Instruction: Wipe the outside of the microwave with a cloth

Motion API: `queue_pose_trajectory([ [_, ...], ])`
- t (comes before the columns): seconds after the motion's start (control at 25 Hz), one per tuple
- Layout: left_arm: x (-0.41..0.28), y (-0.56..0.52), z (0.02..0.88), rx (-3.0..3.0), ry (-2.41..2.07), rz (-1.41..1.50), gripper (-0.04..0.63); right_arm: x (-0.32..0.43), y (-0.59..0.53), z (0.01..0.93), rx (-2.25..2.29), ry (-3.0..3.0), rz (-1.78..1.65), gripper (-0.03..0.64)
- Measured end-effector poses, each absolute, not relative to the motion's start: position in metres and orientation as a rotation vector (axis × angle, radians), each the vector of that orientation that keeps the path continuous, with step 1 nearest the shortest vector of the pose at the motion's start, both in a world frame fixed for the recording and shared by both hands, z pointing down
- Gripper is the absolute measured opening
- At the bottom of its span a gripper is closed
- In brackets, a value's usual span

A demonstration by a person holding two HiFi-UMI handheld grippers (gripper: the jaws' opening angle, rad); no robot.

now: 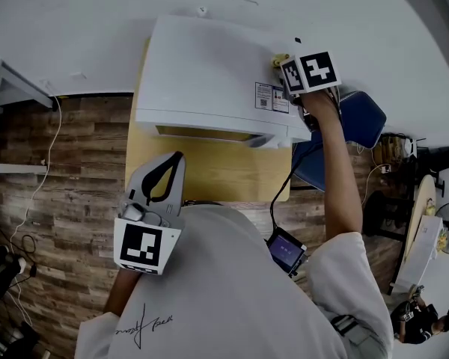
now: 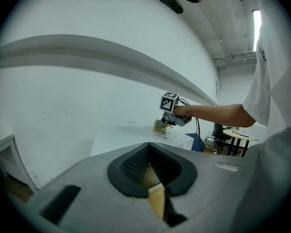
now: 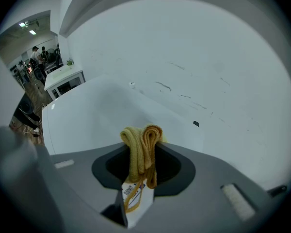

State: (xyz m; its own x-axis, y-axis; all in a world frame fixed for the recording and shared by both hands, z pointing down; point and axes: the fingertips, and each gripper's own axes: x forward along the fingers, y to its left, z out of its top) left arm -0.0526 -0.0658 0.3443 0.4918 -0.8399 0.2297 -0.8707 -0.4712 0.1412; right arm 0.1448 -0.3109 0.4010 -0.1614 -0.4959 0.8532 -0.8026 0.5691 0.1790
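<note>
Two grippers are seen, and only one is engaged. The right gripper (image 1: 290, 69) is clamped on a folded yellow cloth (image 1: 279, 60), whose loops and white tag are seen pinched between its jaws in the right gripper view (image 3: 141, 147). The cloth is held at the rear right corner of the top of the white microwave (image 1: 209, 73), and contact with the panel is suggested but cannot be confirmed.

From this gripper, nearly all of the unwiped top is spread out to the person's left and forward. The microwave's long axis is laid left to right, parallel to the wall (image 1: 97, 21) just behind it. A sweep along that axis, away from the corner, is judged to be what the next stroke calls for.

The left gripper (image 1: 178, 159) is kept well apart from the work, near the person's body over the front edge of the wooden table (image 1: 209, 174). Its jaws are brought together with nothing between them. The right hand is therefore the nearer one by far.

Little is found in the way on the top itself. Only a sticker (image 1: 272, 97) is seen near the right edge. A blue chair (image 1: 363, 118) is placed beside the table on the right, under the outstretched arm.
</note>
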Motion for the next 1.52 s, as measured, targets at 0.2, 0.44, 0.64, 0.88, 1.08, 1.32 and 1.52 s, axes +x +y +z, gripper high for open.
queue_pose_trajectory([
  [0.2,-0.056,-0.065,0.342,2.497,-1.485,0.178,-0.010,0.122,-0.308,0.402,1.019,-1.846,0.379,0.120],
  [0.44,-0.063,-0.064,0.344,2.478,-1.507,0.173,-0.010,0.078,-0.303,0.402,0.913,-1.893,0.333,0.120],
  [0.64,-0.068,-0.061,0.343,2.468,-1.526,0.165,-0.010,0.040,-0.298,0.402,0.843,-1.924,0.301,0.120],
  [0.88,-0.079,-0.060,0.343,2.446,-1.560,0.155,-0.010,0.001,-0.298,0.403,0.790,-1.964,0.298,0.120],
  [1.08,-0.087,-0.060,0.343,2.427,-1.581,0.143,-0.010,-0.023,-0.297,0.402,0.754,-1.979,0.281,0.120],
  [1.32,-0.096,-0.060,0.341,2.443,-1.639,0.200,-0.011,-0.050,-0.296,0.401,0.716,-2.003,0.275,0.120],
  [1.52,-0.102,-0.061,0.340,2.416,-1.645,0.173,-0.011,-0.074,-0.297,0.402,0.678,-2.023,0.262,0.120],
])
